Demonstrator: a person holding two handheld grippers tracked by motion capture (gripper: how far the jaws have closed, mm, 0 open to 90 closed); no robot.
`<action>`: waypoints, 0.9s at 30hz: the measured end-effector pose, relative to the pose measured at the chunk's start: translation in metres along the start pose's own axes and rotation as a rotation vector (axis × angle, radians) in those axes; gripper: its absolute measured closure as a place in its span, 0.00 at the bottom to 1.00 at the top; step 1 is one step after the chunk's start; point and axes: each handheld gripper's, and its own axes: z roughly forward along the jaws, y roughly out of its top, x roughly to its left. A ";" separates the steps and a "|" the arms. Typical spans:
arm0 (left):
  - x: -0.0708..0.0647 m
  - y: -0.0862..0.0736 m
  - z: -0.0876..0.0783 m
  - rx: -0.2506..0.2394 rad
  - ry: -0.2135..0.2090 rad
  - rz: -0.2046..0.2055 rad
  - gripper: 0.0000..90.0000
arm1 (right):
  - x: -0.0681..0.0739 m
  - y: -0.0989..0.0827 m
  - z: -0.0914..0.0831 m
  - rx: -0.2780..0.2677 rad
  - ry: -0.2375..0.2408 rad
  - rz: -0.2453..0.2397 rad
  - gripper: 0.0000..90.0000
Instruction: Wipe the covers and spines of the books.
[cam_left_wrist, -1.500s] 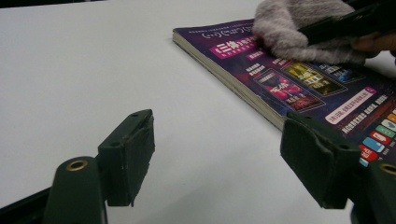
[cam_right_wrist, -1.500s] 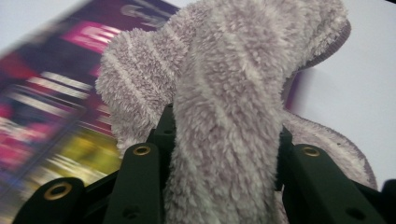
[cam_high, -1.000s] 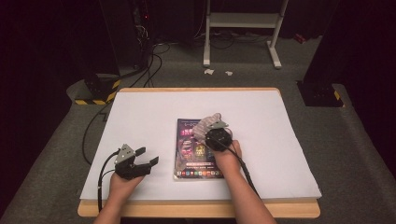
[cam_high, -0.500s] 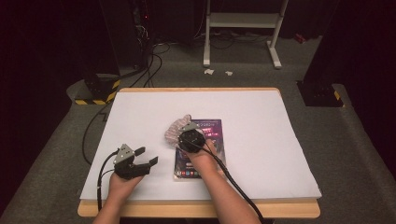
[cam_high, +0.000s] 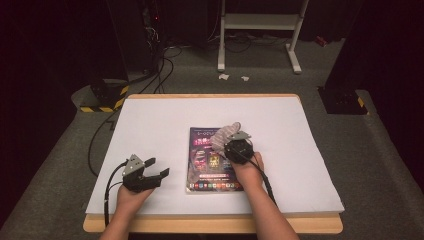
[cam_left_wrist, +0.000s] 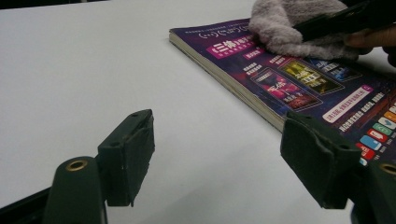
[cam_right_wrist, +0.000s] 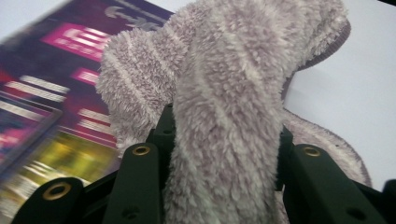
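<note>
Right gripper (cam_high: 226, 143) clamped on a fuzzy grey-lilac cloth (cam_high: 223, 138); in the right gripper view the cloth (cam_right_wrist: 224, 116) is bunched thick between the two black jaws, pads pressed into it on both sides, its loose end standing up past the jaw tips and a flap trailing off to the right onto the white surface. The cloth rests on the upper right part of a purple book (cam_high: 212, 160) that lies flat, cover up, near the middle of the table (cam_high: 310, 150), a little toward the person's edge. Cover print in pink, yellow and white blocks; in the right gripper view the book (cam_right_wrist: 51, 107) is blurred. Right hand (cam_high: 247, 167) lies over the book's right edge, cable running back along the forearm. Left gripper (cam_high: 159, 169) rests at the near left of the table, well apart from the book, jaws pointing right toward it, grey three-cornered plate on top. From the left gripper view its jaws stand spread wide with bare white tabletop between them, nothing gripped; the book (cam_left_wrist: 303, 79) lies just beyond the right-hand jaw, its page edge facing the camera, and the cloth (cam_left_wrist: 289, 28) sits at the book's far end with the other gripper's dark jaw on it. Left hand (cam_high: 132, 192) holds the gripper body low on the table.
</note>
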 end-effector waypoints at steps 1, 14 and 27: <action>0.000 0.000 0.000 0.001 0.000 0.001 0.29 | -0.006 -0.002 -0.002 0.001 -0.010 0.010 0.67; -0.002 0.000 0.003 0.006 -0.012 -0.003 0.29 | -0.029 0.019 0.021 0.040 -0.064 0.046 0.66; -0.003 0.001 0.003 -0.002 -0.025 0.000 0.29 | 0.025 0.054 0.054 0.032 -0.005 -0.006 0.67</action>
